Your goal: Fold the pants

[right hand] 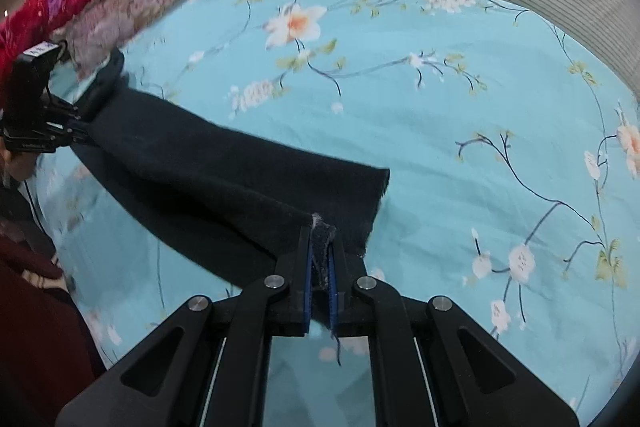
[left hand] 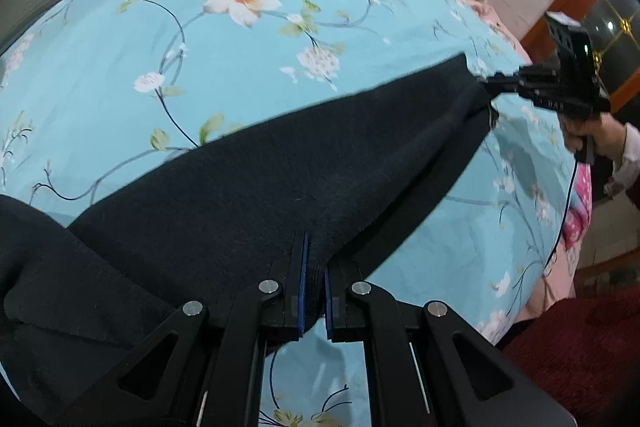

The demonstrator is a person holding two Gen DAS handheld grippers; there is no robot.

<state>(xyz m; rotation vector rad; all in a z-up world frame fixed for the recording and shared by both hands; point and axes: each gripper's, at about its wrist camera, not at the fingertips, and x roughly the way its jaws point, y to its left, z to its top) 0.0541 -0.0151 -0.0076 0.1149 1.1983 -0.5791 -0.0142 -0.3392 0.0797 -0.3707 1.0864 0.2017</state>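
Black pants (left hand: 248, 179) stretched mid-frame over floral sheet (left hand: 224, 43) | left gripper (left hand: 315, 279) pinching pants | right gripper (right hand: 322, 267) pinching hem

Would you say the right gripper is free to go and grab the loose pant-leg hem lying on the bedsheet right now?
Probably not: the right gripper is already shut on the pants, so it must release first.

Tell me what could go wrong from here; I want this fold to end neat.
The right claw pinches only a frayed corner of the dark pants, with loose thread hanging, so the cloth may slip out or tear. The pants hang stretched between it and the left claw above the floral bedsheet, while a second layer sags lower, so the edges may land misaligned.
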